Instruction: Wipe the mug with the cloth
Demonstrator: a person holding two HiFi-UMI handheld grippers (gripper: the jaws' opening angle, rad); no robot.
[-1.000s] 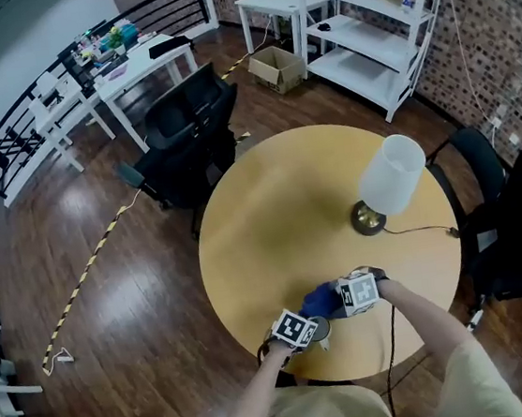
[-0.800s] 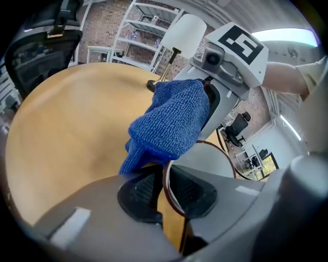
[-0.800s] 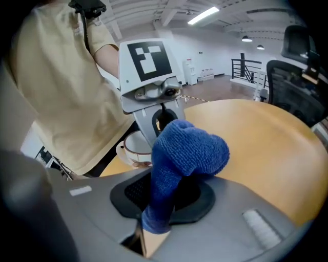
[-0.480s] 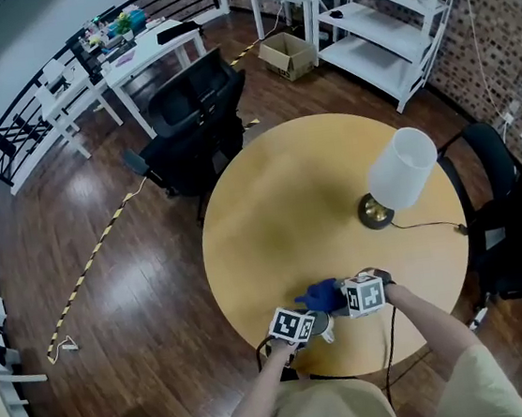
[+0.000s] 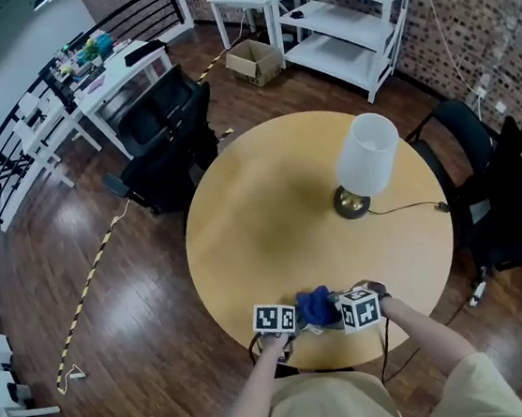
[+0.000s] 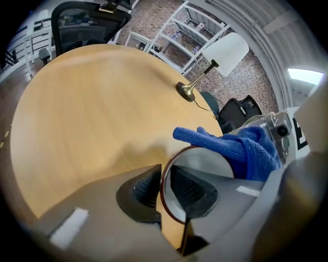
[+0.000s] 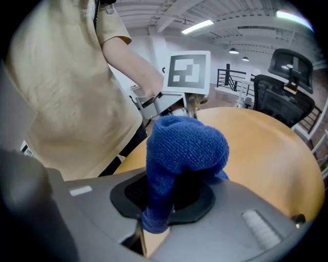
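Left hand-held gripper (image 6: pixel 163 189) is seen clamped on the wall of the mug (image 6: pixel 205 161), one pad inside the rim and one outside, though its jaws are opening slightly. The right hand-held gripper (image 7: pixel 171 197) is closed on a fold of the cloth (image 7: pixel 184 148), which is pressed against the mug's rim. Both are held at the edge of the desk (image 5: pixel 272 220), well apart from the lamp (image 5: pixel 363 157) and on the person's side of it. The mug is judged stiff, smooth and breakable, and likely to slip or twist in a thin rim pinch, so a firm hold on the wall is advised. No handle can be made out. The cloth is judged soft, light and limp, and best taken bunched. A pale interior and a dark brown rim are shown on the mug; the cloth is a deep blue terry.
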